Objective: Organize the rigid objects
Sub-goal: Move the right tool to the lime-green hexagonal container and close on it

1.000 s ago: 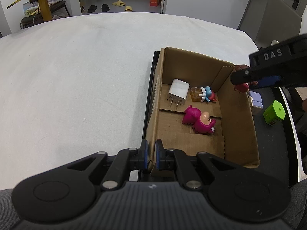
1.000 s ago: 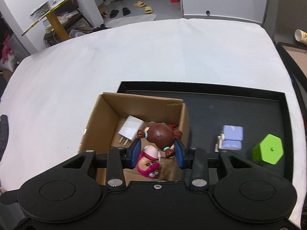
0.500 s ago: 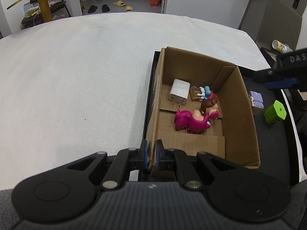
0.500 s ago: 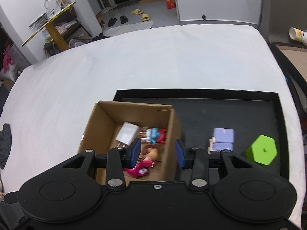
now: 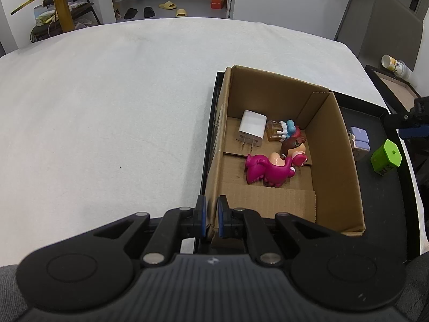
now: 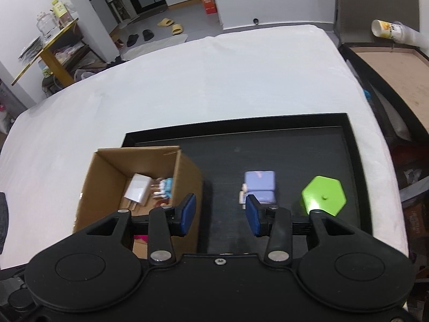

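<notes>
A cardboard box (image 5: 332,139) stands at the left end of a black tray (image 6: 308,145). Inside lie a white charger (image 5: 251,128), a small blue figure (image 5: 291,128), a brown-haired doll (image 5: 293,145) and a magenta dinosaur toy (image 5: 264,170). My left gripper (image 5: 211,221) is shut on the box's near wall. My right gripper (image 6: 220,216) hangs over the tray beside the box, its jaws opening with nothing between them. Just past it on the tray lie a lilac plug (image 6: 260,186) and a green hexagonal block (image 6: 323,196).
The tray rests on a white tablecloth (image 5: 107,107). A paper cup (image 6: 388,30) lies beside another dark tray (image 6: 388,80) off the table's right edge. A yellow side table (image 5: 57,5) and slippers are on the floor beyond.
The right gripper let the brown-haired doll fall into the box beside the magenta toy, then slid right from above the box to above the bare tray. The left gripper kept still.
</notes>
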